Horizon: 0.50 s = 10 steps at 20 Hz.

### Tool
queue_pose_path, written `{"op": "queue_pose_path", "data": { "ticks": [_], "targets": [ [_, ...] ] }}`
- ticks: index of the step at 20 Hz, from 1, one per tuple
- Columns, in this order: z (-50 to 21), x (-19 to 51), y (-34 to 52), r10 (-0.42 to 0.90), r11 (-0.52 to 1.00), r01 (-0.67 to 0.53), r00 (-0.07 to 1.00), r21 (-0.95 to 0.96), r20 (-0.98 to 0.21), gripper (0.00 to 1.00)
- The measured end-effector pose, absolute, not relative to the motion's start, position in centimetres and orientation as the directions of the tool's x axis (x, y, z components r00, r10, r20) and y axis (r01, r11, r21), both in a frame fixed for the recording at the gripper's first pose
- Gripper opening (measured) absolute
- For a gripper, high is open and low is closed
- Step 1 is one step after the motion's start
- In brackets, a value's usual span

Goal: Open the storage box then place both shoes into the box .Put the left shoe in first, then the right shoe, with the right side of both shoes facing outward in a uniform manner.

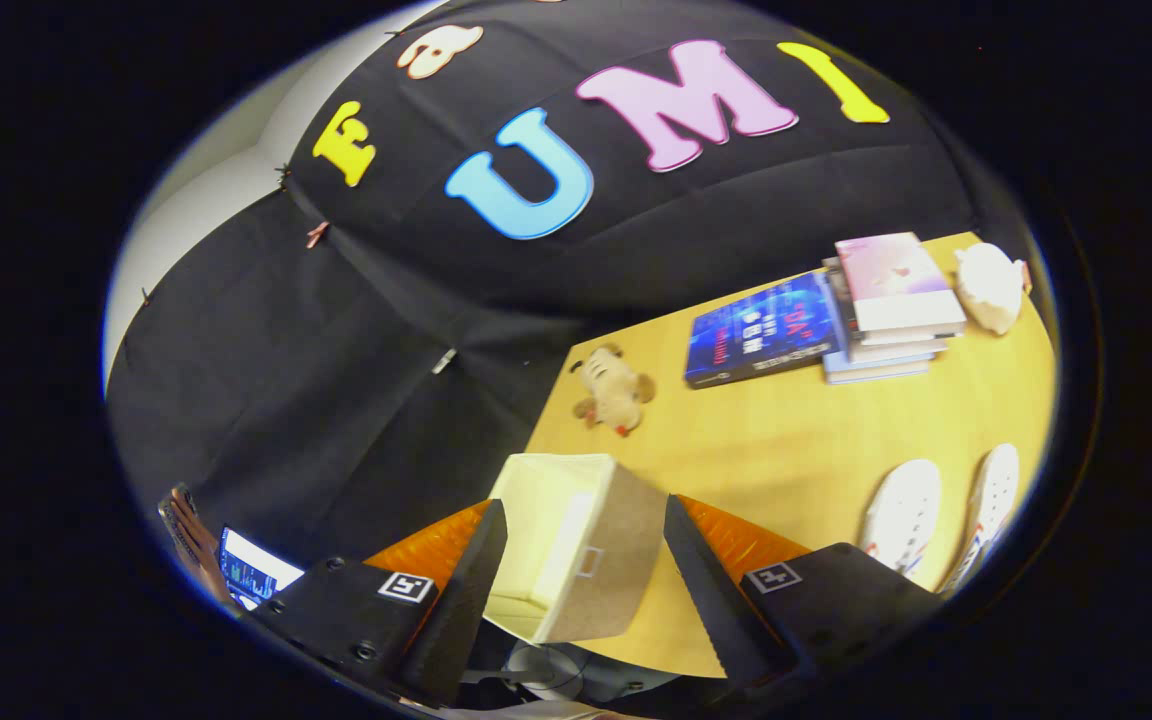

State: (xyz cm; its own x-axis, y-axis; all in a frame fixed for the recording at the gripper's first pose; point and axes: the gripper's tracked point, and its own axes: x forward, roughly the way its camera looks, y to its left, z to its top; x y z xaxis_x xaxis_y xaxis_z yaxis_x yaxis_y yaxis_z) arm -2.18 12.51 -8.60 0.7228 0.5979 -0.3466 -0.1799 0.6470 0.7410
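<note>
Now the claw straddles the open box.

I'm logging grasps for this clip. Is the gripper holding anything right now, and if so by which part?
Nothing is held. The gripper is open; the storage box sits on the table seen between its fingers, neither visibly pressing on it.

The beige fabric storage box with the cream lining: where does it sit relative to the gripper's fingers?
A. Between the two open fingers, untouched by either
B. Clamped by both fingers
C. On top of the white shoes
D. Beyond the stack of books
A: the beige fabric storage box sits at the wooden table's near corner, framed by the spread fingers of the gripper, with a visible gap on both sides, well short of the pair of white shoes.
</note>
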Motion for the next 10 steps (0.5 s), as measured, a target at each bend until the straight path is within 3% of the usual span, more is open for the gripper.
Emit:
{"op": "queue_pose_path", "data": {
  "ticks": [4,10],
  "targets": [
    [-15.6,-2.7,3.9,0.432,0.783,-0.032,0.746,0.621,-0.507,0.97],
    [-28.5,-5.3,-1.6,0.34,0.882,0.073,0.586,0.466,-0.736,0.97]
  ]
}}
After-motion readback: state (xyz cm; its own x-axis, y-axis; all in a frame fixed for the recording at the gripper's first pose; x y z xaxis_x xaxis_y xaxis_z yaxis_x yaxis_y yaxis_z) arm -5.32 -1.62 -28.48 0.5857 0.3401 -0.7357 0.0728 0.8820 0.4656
